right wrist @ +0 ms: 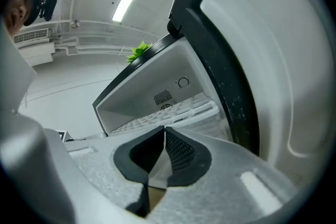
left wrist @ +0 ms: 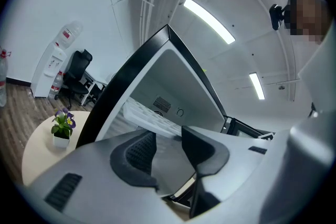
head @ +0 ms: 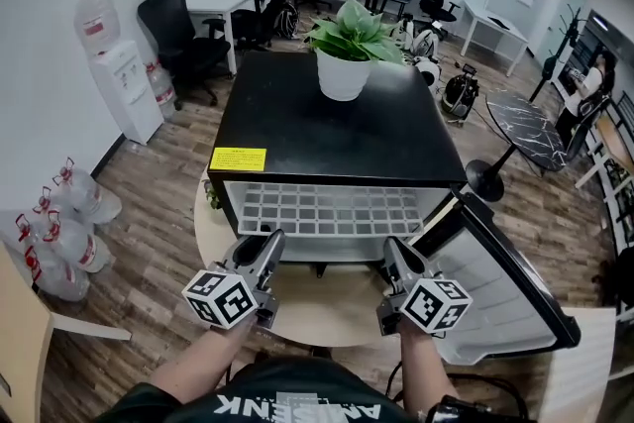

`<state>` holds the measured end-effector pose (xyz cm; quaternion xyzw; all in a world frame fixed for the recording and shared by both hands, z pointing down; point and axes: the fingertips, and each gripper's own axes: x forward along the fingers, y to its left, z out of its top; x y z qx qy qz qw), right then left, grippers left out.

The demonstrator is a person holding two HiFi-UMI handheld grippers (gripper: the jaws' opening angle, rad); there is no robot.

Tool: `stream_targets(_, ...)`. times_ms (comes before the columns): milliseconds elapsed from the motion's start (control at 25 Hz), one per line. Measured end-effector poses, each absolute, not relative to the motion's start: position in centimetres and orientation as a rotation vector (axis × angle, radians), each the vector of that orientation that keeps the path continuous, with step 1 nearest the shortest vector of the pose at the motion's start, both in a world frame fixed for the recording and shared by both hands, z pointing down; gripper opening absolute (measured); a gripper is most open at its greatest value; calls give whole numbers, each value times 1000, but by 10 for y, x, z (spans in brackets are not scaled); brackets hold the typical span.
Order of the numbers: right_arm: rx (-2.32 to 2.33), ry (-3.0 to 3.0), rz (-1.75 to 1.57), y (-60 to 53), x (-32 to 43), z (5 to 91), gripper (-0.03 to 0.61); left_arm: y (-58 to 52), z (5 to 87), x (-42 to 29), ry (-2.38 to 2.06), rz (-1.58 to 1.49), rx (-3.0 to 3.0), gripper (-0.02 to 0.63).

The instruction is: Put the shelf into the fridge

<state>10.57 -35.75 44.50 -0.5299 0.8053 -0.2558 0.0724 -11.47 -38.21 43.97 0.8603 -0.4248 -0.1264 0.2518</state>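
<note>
- Fridge (head: 337, 129): glossy black top and outer walls, white inside; a yellow label (head: 238, 158) sits on the top's front left corner.
- Shelf (head: 332, 210): white, in an open grid pattern.
- Fridge door (head: 490, 297): black frame, white inner lining.
- Plant (head: 357, 33): green leaves, in a white pot (head: 343, 76).
- Bench (head: 327, 320): pale cream.
- Left gripper (head: 263, 245) and right gripper (head: 396, 255): grey bodies, black ribbed pads on the jaws, white cubes with black square markers.
- Floor (head: 149, 203): grey-brown wood planks.
- Small flowers (left wrist: 63, 122): purple and yellow, in a white pot.
</note>
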Motion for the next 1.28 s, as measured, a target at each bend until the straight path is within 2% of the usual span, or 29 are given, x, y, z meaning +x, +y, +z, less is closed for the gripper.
stream_targets(1120,-1665,2415,-726,-416,109,446,12,-432,443,-114,-1361,-297,2298,166)
stream_targets(1160,-1665,2414,-727,-418,109,446,12,-430,443,-115,-1386,-275,2312,163)
stream_targets(1240,-1670,2414,-733,-421,110,445,12,-425,443,-116,-1414,-254,2340,104)
stream_targets(1280,-1672,2416,-734,-423,110,444,12,-423,442,-116,-1412,-256,2352,97)
